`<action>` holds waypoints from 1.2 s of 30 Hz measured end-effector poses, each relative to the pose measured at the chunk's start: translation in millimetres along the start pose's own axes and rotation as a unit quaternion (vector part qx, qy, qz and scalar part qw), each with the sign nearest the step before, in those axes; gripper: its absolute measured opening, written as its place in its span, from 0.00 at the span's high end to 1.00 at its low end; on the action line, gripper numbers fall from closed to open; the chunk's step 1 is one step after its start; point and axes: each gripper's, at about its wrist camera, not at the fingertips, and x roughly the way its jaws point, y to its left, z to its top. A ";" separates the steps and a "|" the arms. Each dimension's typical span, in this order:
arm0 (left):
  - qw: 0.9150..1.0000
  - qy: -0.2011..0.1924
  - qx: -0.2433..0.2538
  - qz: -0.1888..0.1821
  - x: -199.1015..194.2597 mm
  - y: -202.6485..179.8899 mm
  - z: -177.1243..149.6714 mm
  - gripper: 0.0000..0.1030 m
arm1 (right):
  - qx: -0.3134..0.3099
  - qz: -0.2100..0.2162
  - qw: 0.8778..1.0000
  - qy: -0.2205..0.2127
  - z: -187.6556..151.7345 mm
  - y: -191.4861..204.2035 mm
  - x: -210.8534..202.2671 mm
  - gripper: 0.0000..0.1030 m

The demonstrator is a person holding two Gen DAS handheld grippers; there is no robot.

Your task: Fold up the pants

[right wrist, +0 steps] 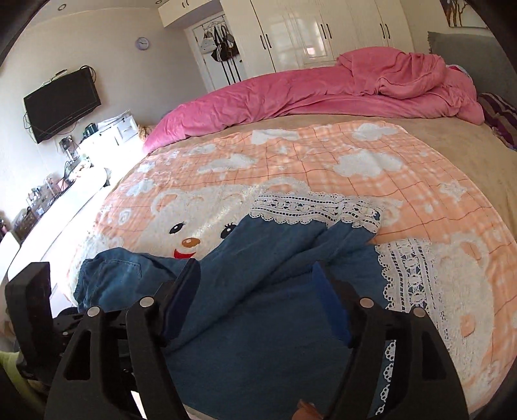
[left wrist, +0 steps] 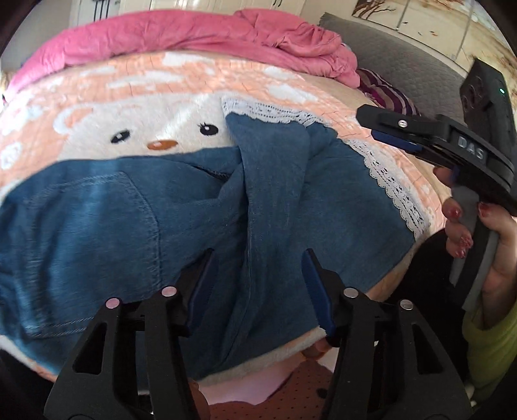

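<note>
The blue pants (left wrist: 265,200) lie rumpled across the lower middle of both views, on a peach blanket (left wrist: 135,84) with a bear face, spread over the bed. Their white lace hems (right wrist: 310,206) point toward the upper right. The left claw (left wrist: 255,290) hangs spread above the cloth, pinching nothing; the right claw (right wrist: 255,303) is likewise spread, nothing between its pads.

Only the left wrist view shows the right claw from the side, at the right edge, gripped by a hand (left wrist: 484,239) with red nails. Only the right wrist view shows the room: a television (right wrist: 61,103) upper left, a wall clock (right wrist: 142,42), white wardrobes (right wrist: 316,29). A pink duvet (right wrist: 323,93) is bunched along the far side of the bed.
</note>
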 end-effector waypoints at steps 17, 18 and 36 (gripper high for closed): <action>0.992 -0.020 0.011 -0.125 32.1 -7.3 12.0 0.82 | -0.103 -0.070 0.986 0.110 70.3 22.4 130.5 0.27; 0.992 -0.022 0.015 -0.124 32.1 -7.8 10.6 0.82 | -0.111 -0.078 0.984 0.112 76.4 27.0 142.2 0.27; 0.990 -0.040 0.019 -0.134 34.6 -1.3 13.4 0.76 | -0.063 -0.079 0.988 0.118 97.3 -8.1 166.6 0.93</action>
